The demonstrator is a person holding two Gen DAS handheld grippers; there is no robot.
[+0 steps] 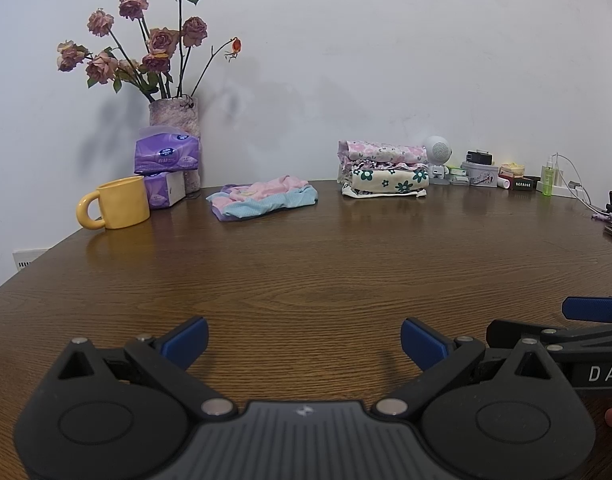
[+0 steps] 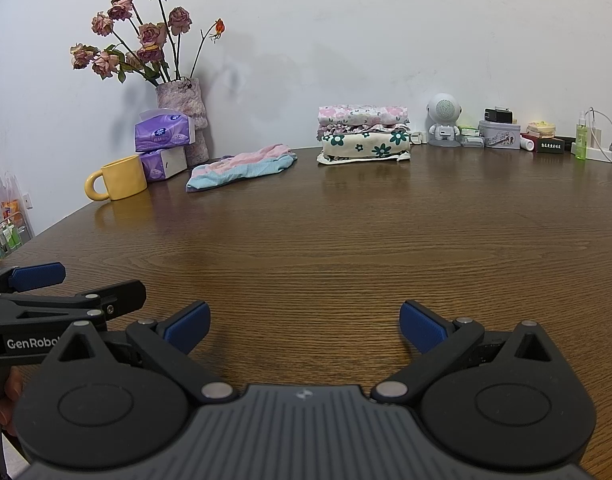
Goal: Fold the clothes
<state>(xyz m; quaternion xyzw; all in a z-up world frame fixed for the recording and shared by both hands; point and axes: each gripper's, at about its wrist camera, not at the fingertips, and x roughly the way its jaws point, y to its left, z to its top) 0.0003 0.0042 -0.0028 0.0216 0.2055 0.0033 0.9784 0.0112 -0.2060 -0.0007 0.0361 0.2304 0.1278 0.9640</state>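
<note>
While the left gripper [image 1: 304, 343] and the right gripper [image 2: 304, 327] are held side by side low over the brown wood-grain table [image 2: 306, 248], both pairs of blue-padded fingers are spread wide and nothing is gripped by either. A loosely folded pink, light-blue and purple garment [image 1: 262, 201] is seen lying at the far side of the table, between a yellow ceramic mug [image 1: 116, 208] and a neat stack of 3 folded floral-print clothes [image 2: 363, 134], well apart from both grippers.
</note>
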